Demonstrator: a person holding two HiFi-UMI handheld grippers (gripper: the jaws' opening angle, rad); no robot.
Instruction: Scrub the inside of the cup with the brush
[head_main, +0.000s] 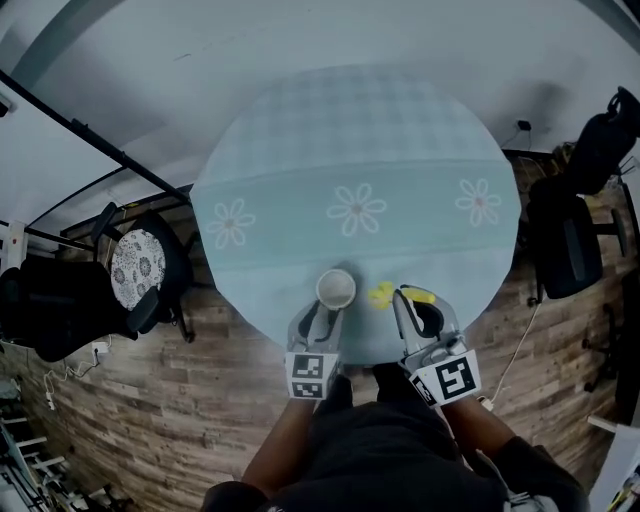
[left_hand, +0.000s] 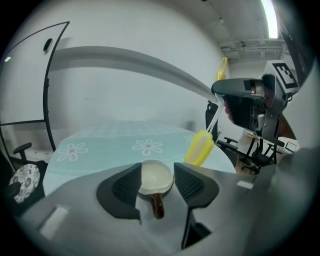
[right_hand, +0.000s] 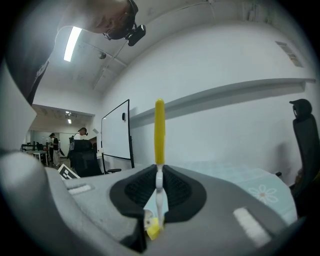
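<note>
1. Far left, off the table, we noted a black chair (head_main: 137, 265) with a patterned seat pad. It stood on the wood-plank floor (head_main: 200, 420).
2. The round table (head_main: 300, 190) wore a pale teal cloth, with three daisy prints in a row across its middle.
3. The left gripper (head_main: 320, 315) hovered over the table's near edge. Its jaws stood a little apart with the cup between their tips. The ribbed pads (left_hand: 125, 187) sat just beside the cup's wall on either side.
4. The cup (left_hand: 156, 176) was upright at the near edge, slightly left of that edge's middle. It was pale inside and brown outside, and its handle pointed back between the left gripper's jaws.
5. The brush (right_hand: 159, 130) stood near upright just right of the cup. Its yellow sponge head (left_hand: 200, 147) hung low, near the cup's rim but apart from it and outside the cup.
6. The right gripper (head_main: 420, 305) was also over the near edge. Its jaws were clamped on the brush's thin white stem, and yellow showed above and below the pads.
7. Far right, a black office chair (head_main: 565, 245) stood beside the table's right edge.
</note>
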